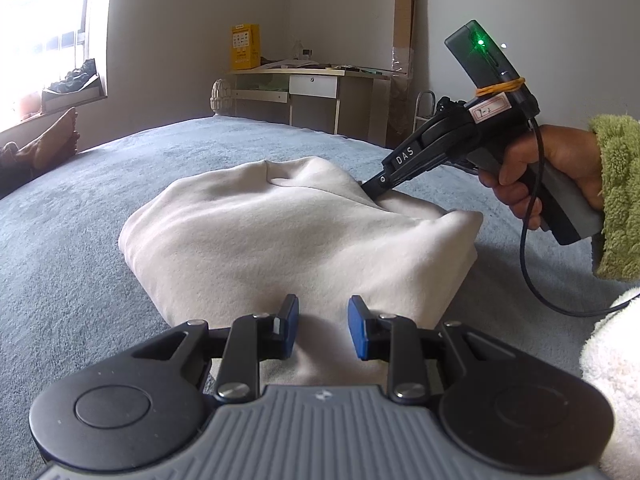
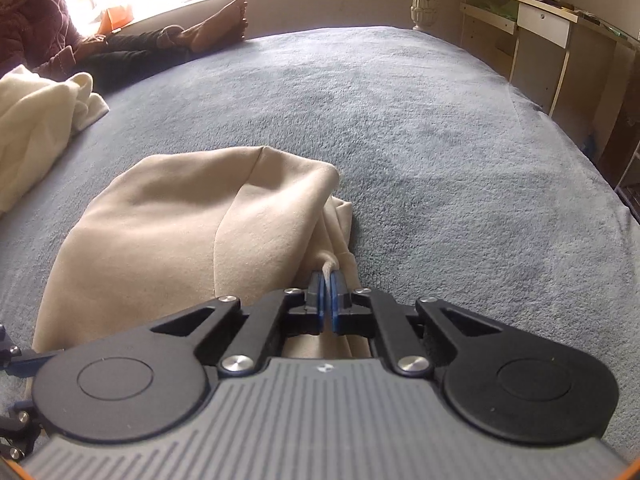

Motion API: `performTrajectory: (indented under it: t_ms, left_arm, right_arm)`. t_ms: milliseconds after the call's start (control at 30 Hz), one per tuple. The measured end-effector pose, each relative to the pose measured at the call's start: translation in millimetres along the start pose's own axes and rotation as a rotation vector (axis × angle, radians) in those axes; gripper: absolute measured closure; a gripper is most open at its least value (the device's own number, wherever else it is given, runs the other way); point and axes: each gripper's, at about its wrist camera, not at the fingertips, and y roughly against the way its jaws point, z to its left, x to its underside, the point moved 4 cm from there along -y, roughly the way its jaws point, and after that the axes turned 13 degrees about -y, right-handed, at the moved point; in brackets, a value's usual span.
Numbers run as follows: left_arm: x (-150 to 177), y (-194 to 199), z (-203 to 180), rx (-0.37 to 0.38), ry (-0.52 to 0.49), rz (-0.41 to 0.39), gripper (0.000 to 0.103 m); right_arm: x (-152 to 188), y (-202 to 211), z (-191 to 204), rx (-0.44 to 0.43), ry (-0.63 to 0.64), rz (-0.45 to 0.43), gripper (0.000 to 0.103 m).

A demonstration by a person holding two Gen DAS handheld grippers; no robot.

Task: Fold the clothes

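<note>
Partly hidden — right claw (image 1: 366, 188) tips in cream garment (image 1: 280, 240) fold

The folded garment (image 2: 192, 232) lies on the bed (image 2: 440, 140), desk (image 2: 552, 28) behind.

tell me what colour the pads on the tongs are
Blue, on black linkages. The left tongs' pads show it best in the left wrist view, standing apart over the cream garment.

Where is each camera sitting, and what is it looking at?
Left wrist: rides the left gripper, looking across the cream garment toward a desk; its open blue pads, the right gripper and a hand show.
Right wrist: rides the right gripper, looking over the garment; pads shut on a drawstring.
Both share the garment, blue blanket and desk.
</note>
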Motion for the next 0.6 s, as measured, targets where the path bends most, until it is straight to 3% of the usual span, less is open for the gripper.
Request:
performTrajectory:
  t_ms: [267, 400, 500, 600]
  left_arm:
    - [1.0, -2.7, -2.4, 0.002, 0.003, -0.003, 0.074]
    - [1.6, -2.8, -1.4, 0.007, 0.013, -0.006, 0.074]
    - [0.6, -4.0, -0.4, 0.012, 0.023, -0.005, 0.074]
    - [1.1, -3.0, 0.8, 0.018, 0.027, -0.006, 0.074]
  right_arm:
    - [8.4, -13.9, -3.3, 0.007, 0.027, 0.024, 0.099]
    - [-3.3, 9.8, -10.3, -0.021, -0.03, -0.008, 0.091]
    - [-14.6, 36.9, -14.4, -0.053, -0.082, -0.031, 0.091]
    - [-17.6, 60.6, -5.3, -0.127, -0.077, 0.009, 0.091]
